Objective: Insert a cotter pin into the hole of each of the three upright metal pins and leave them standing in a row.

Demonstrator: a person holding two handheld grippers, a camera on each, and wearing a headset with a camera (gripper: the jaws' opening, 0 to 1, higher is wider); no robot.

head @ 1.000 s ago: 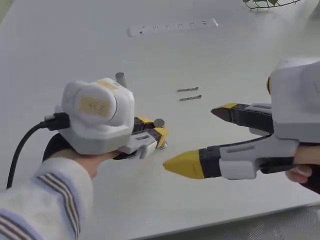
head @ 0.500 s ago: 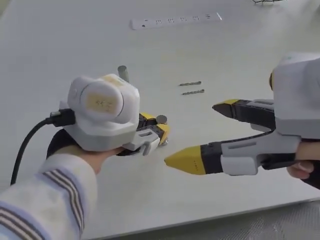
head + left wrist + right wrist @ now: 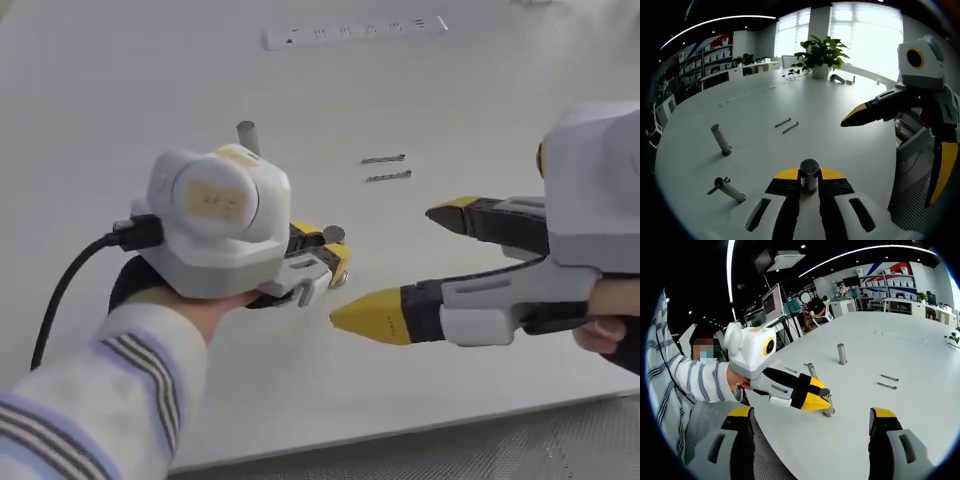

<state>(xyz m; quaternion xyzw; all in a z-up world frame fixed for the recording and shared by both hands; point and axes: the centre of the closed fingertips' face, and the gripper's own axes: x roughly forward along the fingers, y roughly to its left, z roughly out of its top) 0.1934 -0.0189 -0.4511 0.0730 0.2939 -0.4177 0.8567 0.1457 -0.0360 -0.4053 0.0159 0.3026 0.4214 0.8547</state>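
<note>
- By my reading, one pin of the three is finished. The fitted metal pin (image 3: 729,189) has a cotter pin (image 3: 718,184) through the hole near its top. It stands on the white table (image 3: 855,150) a little to the side of the left gripper. Its lean in the left gripper view may only be the lens.
- The second pin is in hand. The left gripper (image 3: 322,250) is pressed onto the held metal pin (image 3: 809,176) and pinches its shaft just under the head. In the right gripper view the pin's foot looks to rest on the table, and its hole looks empty.
- The right gripper (image 3: 410,265) has its jaws spread wide and carries nothing. Its yellow tips point toward the held metal pin from just beside it.
- The bare metal pin (image 3: 721,139) stands upright on its own, well apart from both grippers, with no cotter pin in it.
- Two loose cotter pins lie side by side on the table. These are the farther one (image 3: 383,159) and the nearer one (image 3: 388,177), both beyond the grippers on the way to the power strip (image 3: 355,30).
- Work left, as I judge it:
  - Pick up a loose cotter pin and thread it through the held metal pin.
  - Do the same for the bare metal pin.
  - Check that the three stand in a row. From these views I cannot tell whether they already line up.
- Count:
  - three metal pins: one fitted, one clamped, one bare
  - three cotter pins: one inserted, two loose
  - two grippers
  - one power strip
</note>
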